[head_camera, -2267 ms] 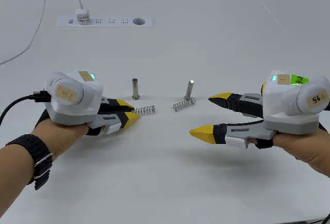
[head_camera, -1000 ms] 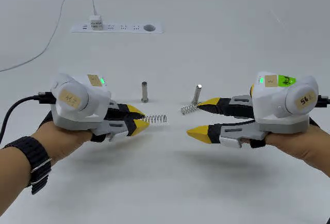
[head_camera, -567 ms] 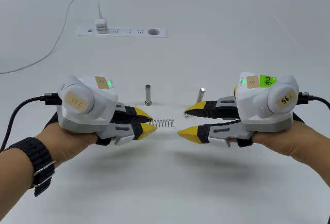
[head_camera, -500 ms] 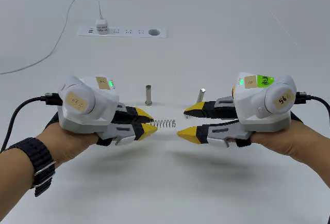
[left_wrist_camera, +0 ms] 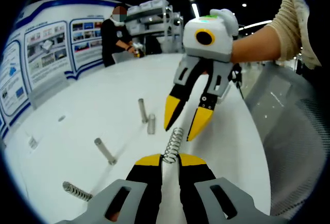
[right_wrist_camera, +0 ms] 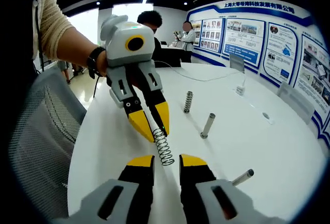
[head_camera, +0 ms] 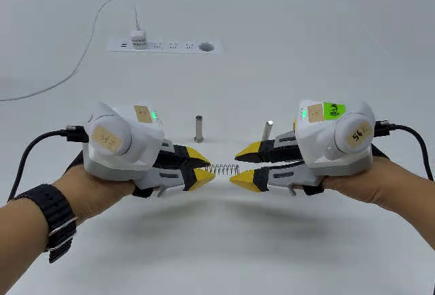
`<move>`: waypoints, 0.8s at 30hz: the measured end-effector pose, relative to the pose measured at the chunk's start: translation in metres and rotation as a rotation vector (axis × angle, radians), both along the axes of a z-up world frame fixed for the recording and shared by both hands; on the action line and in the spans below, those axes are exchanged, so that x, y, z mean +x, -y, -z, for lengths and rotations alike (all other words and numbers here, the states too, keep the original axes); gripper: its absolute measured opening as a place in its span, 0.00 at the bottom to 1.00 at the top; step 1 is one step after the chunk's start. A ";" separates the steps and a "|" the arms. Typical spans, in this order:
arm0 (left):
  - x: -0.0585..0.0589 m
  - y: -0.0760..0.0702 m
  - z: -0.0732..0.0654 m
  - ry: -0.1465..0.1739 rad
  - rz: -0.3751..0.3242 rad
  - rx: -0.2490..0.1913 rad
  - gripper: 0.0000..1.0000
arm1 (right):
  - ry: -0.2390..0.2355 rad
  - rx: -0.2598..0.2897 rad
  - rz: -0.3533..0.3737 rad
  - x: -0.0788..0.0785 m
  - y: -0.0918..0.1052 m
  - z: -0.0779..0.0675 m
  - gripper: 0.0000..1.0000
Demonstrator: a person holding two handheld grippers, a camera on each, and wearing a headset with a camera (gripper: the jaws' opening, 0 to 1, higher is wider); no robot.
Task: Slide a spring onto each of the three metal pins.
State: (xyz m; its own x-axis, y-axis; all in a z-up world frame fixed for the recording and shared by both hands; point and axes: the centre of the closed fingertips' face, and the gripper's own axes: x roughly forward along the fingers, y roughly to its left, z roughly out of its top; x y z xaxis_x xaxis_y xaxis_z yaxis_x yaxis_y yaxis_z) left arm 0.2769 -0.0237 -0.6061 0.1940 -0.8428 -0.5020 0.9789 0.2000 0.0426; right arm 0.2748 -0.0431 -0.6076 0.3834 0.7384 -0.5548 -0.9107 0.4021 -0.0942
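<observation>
The spring (head_camera: 223,168) is up in the air, lying flat between the two claws, just in front of two standing metal pins (head_camera: 199,129). The left gripper (head_camera: 209,169) pinches one end. The right gripper (head_camera: 234,168) has its jaws spread around the free end, probably so it can grab the spring and steady it.
</observation>
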 end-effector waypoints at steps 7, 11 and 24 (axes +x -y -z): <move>-0.003 0.002 -0.002 0.002 0.015 0.002 0.11 | 0.009 -0.016 -0.016 -0.002 -0.002 0.000 0.17; -0.005 0.004 -0.003 0.003 0.023 0.000 0.11 | 0.007 -0.022 -0.023 -0.004 -0.002 0.002 0.14; -0.009 0.007 -0.010 -0.005 0.041 -0.020 0.11 | 0.023 -0.045 -0.036 -0.008 -0.001 0.006 0.13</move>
